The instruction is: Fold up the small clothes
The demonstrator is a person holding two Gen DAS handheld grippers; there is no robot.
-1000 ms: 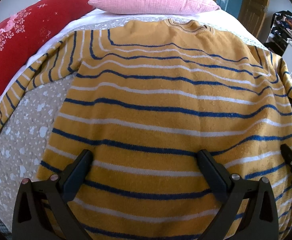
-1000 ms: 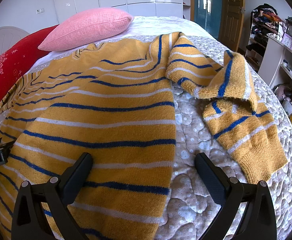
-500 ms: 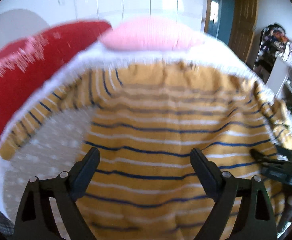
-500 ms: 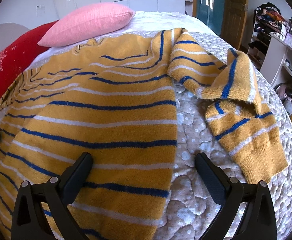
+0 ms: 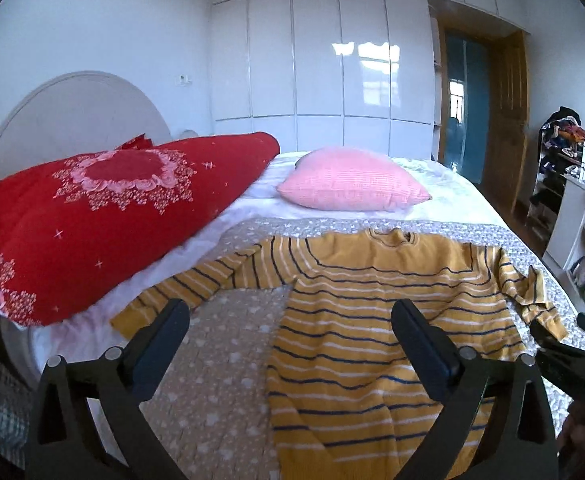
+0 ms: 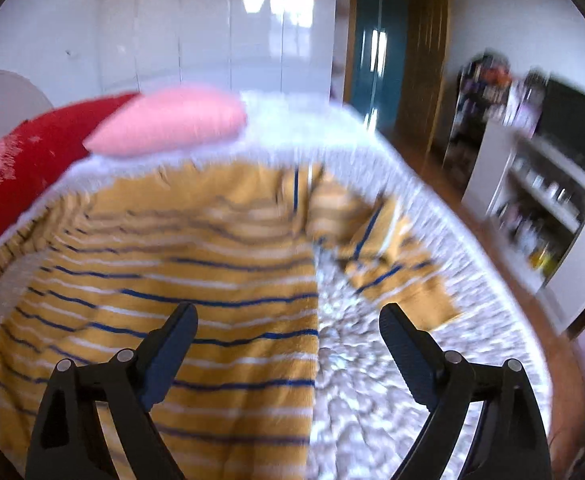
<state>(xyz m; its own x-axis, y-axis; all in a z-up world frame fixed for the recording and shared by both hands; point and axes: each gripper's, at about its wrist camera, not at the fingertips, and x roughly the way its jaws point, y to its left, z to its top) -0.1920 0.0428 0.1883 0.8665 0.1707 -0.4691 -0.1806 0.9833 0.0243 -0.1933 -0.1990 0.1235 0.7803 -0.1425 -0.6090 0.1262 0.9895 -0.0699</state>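
A yellow sweater [image 5: 380, 320] with blue and white stripes lies flat on the bed, neck toward the pillows. Its left sleeve [image 5: 196, 284] stretches out to the left; its right sleeve [image 6: 388, 248] lies crumpled on the quilt. My left gripper [image 5: 288, 336] is open and empty, held above the sweater's lower left edge. My right gripper [image 6: 288, 340] is open and empty above the sweater's right edge; its view is blurred. The right gripper also shows at the left wrist view's right edge [image 5: 564, 364].
A pink pillow [image 5: 352, 180] and a red quilt [image 5: 104, 208] lie at the head of the bed. The grey patterned bedspread [image 5: 220, 352] lies under the sweater. White shelves [image 5: 584, 216] with clutter stand right of the bed, a wooden door [image 5: 504, 116] behind.
Both grippers have pulled back and up from the sweater, still open. More of the bed and room shows now. The sweater lies as before.
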